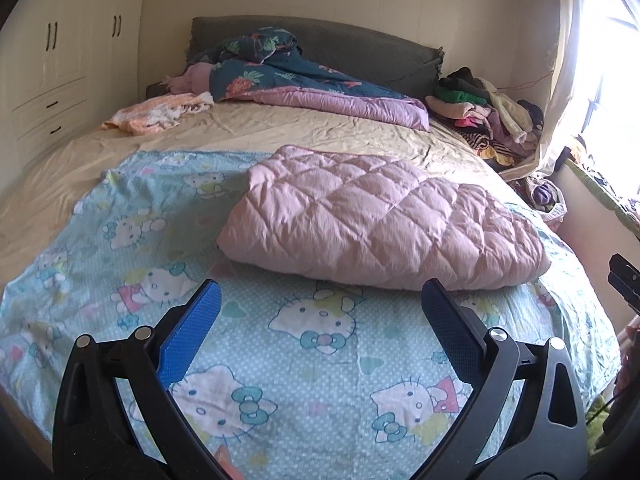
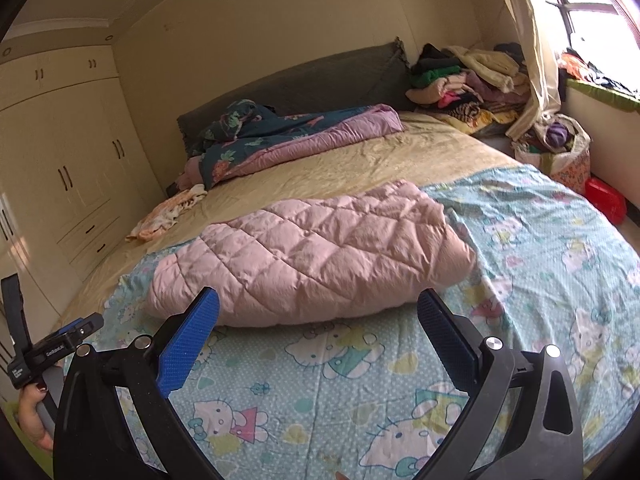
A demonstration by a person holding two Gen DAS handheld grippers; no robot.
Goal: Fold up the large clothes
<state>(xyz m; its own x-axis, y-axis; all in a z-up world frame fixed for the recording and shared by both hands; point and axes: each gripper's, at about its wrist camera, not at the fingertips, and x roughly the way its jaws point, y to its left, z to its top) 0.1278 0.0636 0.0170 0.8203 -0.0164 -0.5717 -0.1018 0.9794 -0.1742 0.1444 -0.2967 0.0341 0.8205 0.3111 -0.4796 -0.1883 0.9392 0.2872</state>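
A pink quilted jacket [image 1: 380,224] lies folded into a thick bundle on a light blue cartoon-cat sheet [image 1: 304,368] spread over the bed. The right wrist view shows the same jacket [image 2: 304,256] on the sheet [image 2: 552,264]. My left gripper [image 1: 320,304] hovers open just short of the jacket's near edge, nothing between its blue pads. My right gripper [image 2: 318,312] is also open and empty, facing the jacket's near edge. The left gripper's body [image 2: 48,348], held by a hand [image 2: 34,416], shows at the lower left of the right wrist view.
A rumpled teal and purple duvet [image 1: 304,84] lies by the grey headboard [image 1: 360,44]. An orange cloth [image 1: 160,114] sits at the bed's left. A heap of clothes [image 1: 492,116] fills the back right corner. Wardrobes [image 2: 60,168] line the left wall; a basket [image 2: 564,152] and red box [image 2: 606,198] stand right.
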